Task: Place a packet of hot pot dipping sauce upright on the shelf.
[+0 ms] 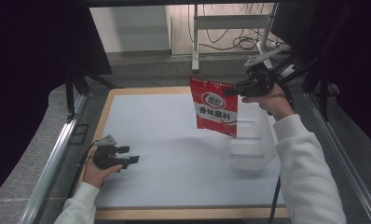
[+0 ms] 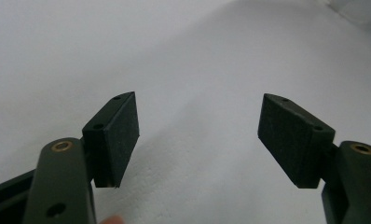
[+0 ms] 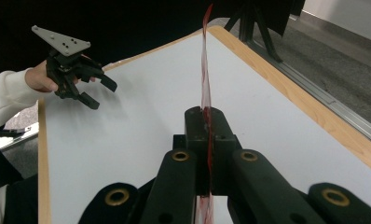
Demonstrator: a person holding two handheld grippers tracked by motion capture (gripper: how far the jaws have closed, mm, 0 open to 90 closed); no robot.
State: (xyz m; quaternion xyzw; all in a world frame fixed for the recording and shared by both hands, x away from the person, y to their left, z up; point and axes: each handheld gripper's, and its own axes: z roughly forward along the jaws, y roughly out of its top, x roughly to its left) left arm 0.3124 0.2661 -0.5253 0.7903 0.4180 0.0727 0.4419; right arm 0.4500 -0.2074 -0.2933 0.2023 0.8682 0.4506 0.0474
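High view: red snack bag (image 1: 215,108) hanging upright in the air over the far right part of the white table top (image 1: 169,154), pinched at its upper right edge by the right gripper (image 1: 230,91). Bag printed with a white oval logo and white characters. Clear plastic rack (image 1: 250,148) standing on the table just below and right of the bag, apart from it. Left gripper (image 1: 130,155) low over the near left of the table, jaws parted, nothing between them. White sleeves on both forearms.

Left gripper view: two black padded jaws standing wide apart over bare white table, nothing held. Corner of the clear rack blurred at top right.

Right gripper view: jaws closed tight on the bag (image 3: 206,74), seen edge-on as a thin red strip rising from between the pads. Left gripper (image 3: 99,91) farther off at upper left, jaws apart, grey plate on top. Wooden table edge (image 3: 286,93) running along the right.
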